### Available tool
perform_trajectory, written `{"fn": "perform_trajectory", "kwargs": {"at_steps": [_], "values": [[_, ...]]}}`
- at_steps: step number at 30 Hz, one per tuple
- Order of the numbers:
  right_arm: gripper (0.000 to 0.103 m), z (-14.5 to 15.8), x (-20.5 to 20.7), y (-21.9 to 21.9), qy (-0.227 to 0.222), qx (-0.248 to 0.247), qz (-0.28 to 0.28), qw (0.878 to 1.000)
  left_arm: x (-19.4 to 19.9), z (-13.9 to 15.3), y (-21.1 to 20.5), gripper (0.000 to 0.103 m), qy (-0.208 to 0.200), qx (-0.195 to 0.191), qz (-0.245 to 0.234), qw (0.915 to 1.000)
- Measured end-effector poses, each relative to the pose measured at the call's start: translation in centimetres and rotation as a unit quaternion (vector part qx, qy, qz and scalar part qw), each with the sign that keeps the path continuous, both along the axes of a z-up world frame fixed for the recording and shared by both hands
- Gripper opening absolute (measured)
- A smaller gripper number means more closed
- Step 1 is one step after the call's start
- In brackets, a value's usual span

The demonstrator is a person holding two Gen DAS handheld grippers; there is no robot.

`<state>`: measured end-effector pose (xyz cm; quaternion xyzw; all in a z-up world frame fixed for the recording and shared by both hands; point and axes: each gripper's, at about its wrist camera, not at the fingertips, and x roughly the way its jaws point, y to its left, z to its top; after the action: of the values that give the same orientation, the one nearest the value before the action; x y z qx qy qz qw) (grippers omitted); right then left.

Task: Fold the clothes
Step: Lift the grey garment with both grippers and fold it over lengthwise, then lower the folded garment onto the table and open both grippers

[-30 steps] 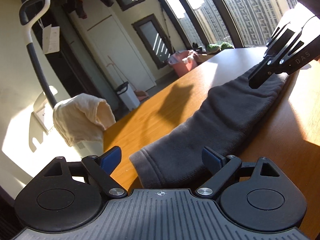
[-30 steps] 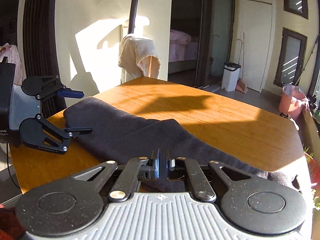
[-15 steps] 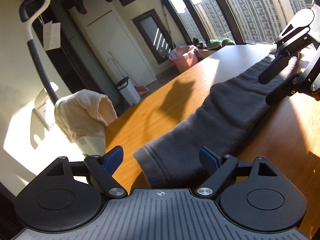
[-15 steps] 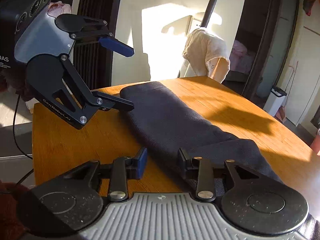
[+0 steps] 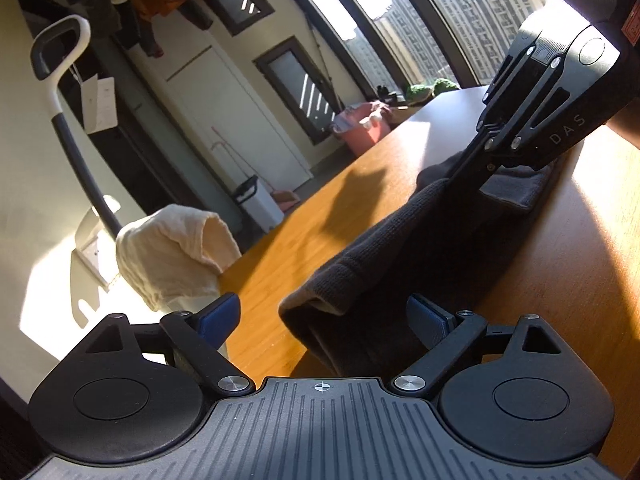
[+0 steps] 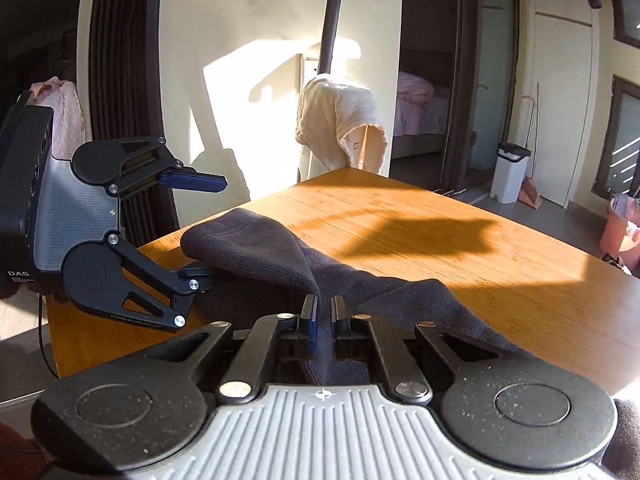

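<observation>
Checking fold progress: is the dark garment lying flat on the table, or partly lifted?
Partly lifted. The right gripper pinches the garment, tenting it; the rest lies on the table.

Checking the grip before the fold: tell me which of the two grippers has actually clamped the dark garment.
The right gripper: its jaws are shut on a pinch of the dark garment. The left gripper stands open around the other end, pads apart.

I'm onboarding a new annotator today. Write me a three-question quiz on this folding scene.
1. True or false: the right hand-held gripper is shut on the dark garment.
2. The left hand-held gripper is: A) open, B) shut on the garment.
3. What is the cream cloth beyond the wooden table draped over?

Key: 1 true; 2 A; 3 cannot tell, its support is hidden.
</observation>
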<state>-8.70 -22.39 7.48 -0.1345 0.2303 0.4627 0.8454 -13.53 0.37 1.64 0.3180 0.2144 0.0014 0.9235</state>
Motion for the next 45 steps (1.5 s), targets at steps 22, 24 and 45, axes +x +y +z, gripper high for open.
{"fn": "perform_trajectory", "kwargs": {"at_steps": [22,24,45], "values": [[0.004,-1.0,9.1,-16.8,0.063,0.066,-0.316,0.944,3.6,0.7,-0.9,0.015,0.026,-0.094,-0.001,0.9952],[0.005,1.4,12.2,-15.3,0.010,0.060,-0.320,0.945,4.7,1.6,-0.4,0.010,0.031,-0.112,0.002,0.9932],[0.043,-1.3,13.6,-7.4,0.039,-0.009,-0.208,0.977,13.0,2.3,6.4,0.087,0.101,-0.346,0.091,0.9283]]}}
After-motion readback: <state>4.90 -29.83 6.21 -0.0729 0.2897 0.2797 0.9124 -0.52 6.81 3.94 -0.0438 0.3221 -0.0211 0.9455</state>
